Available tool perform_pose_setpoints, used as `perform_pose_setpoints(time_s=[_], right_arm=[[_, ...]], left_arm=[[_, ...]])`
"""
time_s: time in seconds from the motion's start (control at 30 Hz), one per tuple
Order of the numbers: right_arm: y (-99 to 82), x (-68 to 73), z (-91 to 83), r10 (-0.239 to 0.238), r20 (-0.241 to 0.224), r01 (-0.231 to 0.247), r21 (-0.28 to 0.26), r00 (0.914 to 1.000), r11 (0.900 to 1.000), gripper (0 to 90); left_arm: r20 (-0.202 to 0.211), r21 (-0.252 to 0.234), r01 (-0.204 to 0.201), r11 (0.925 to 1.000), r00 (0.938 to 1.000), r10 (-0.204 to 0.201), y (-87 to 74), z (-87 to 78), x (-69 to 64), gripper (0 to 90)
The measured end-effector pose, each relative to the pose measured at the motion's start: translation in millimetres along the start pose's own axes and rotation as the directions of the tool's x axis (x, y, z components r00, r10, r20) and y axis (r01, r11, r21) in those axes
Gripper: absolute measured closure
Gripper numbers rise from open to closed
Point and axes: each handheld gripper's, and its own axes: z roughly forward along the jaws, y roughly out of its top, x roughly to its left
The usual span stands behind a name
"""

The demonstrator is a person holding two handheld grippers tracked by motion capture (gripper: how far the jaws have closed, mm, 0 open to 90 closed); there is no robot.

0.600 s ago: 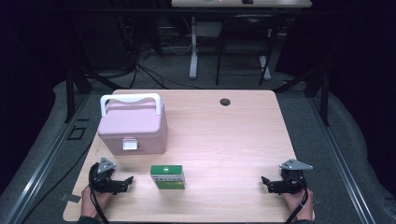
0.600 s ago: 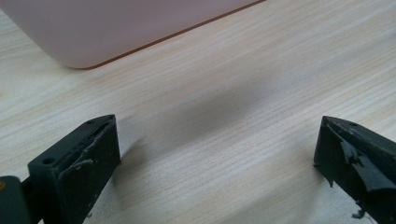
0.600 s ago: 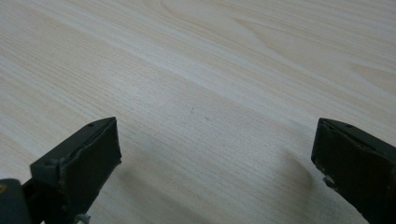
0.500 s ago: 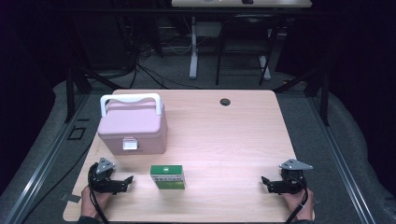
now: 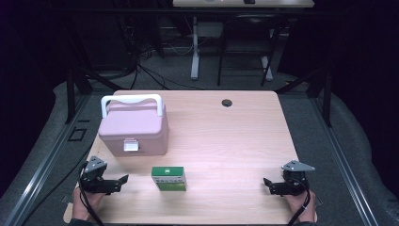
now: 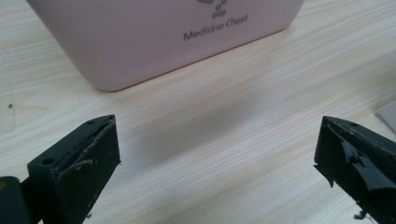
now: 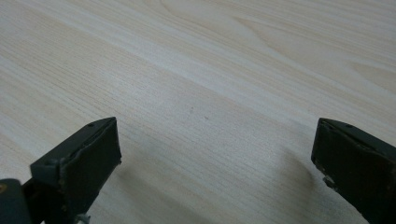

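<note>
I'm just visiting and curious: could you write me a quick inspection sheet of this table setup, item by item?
Surface: light wooden table, with a round hole near the far edge.
Job's things: pink medicine chest, lid shut, white handle up; green box in front of it.
Clutter: nothing seen.
Grippers: left gripper and right gripper at the near corners, both open, holding nothing.
Cables: one trails from each gripper; more lie on the floor behind.
Surroundings: dark room, another desk beyond.
</note>
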Motion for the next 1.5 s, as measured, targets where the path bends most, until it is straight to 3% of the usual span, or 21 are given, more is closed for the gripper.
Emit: perform_pose_setpoints(time_s=[0.27, 0.67, 1.13, 1.5], right_arm=[[-0.1, -0.3, -0.2, -0.003, -0.004, 0.003, -0.004, 1.0, 1.0, 0.6], [-0.2, -0.3, -0.3, -0.004, -0.003, 0.004, -0.004, 1.0, 1.0, 0.5], [-0.1, -0.2, -0.2, -0.005, -0.001, 0.005, -0.001, 1.0, 1.0, 0.5], [-0.1, 0.5, 0.3, 0.0, 0.0, 0.0, -0.002, 1.0, 1.0, 0.6]], left_arm=[[-0.001, -0.016, 0.015, 0.9998, 0.9999, -0.015, 21.1, -18.0, 8.1, 0.2], [-0.019, -0.064, 0.013, 0.9979, 0.9997, -0.014, 65.8, -40.4, 21.8, 0.2], [-0.02, -0.092, 0.016, 0.9956, 0.9997, -0.018, 112.0, -44.7, 37.0, 0.0], [-0.042, -0.064, 0.038, 0.9972, 0.9983, -0.041, 137.7, -34.1, 55.9, 0.2]])
